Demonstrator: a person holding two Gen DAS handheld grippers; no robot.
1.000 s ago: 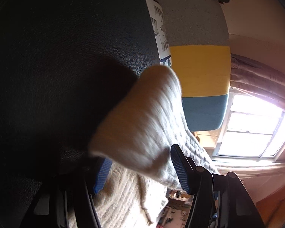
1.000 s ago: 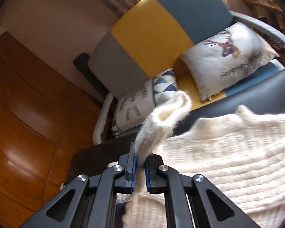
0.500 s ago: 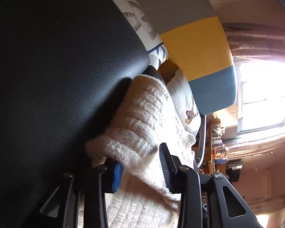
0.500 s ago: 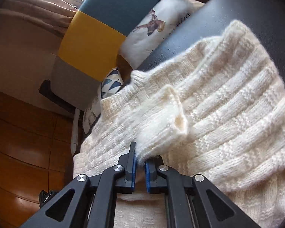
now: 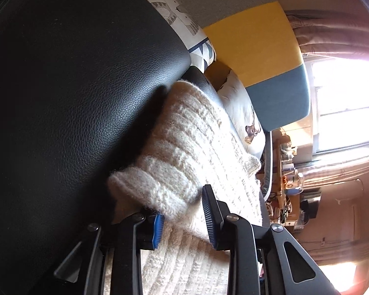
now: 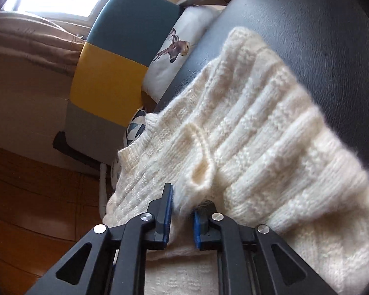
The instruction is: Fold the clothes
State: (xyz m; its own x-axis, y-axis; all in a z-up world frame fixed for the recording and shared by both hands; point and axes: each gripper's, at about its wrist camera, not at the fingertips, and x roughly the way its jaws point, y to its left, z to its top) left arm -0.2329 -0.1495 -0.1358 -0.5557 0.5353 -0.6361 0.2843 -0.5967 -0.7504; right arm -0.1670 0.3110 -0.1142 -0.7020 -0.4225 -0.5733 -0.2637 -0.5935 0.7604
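Lying on a black leather surface (image 5: pixel 73 86) before a striped sofa (image 6: pixel 105 78), the cream sweater (image 6: pixel 270 147) is straddled by both parted, ungripping grippers, left (image 5: pixel 182 211) and right (image 6: pixel 183 209).

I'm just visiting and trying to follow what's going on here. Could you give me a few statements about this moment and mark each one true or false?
1. The garment is a cream knitted sweater. True.
2. It lies on a wooden floor. False: it lies on a black leather surface.
3. The right gripper is clamped shut on the sleeve. False: its jaws stand apart around the sleeve cuff.
4. The left gripper is open. True.
5. A deer-print cushion lies behind the sweater. True.
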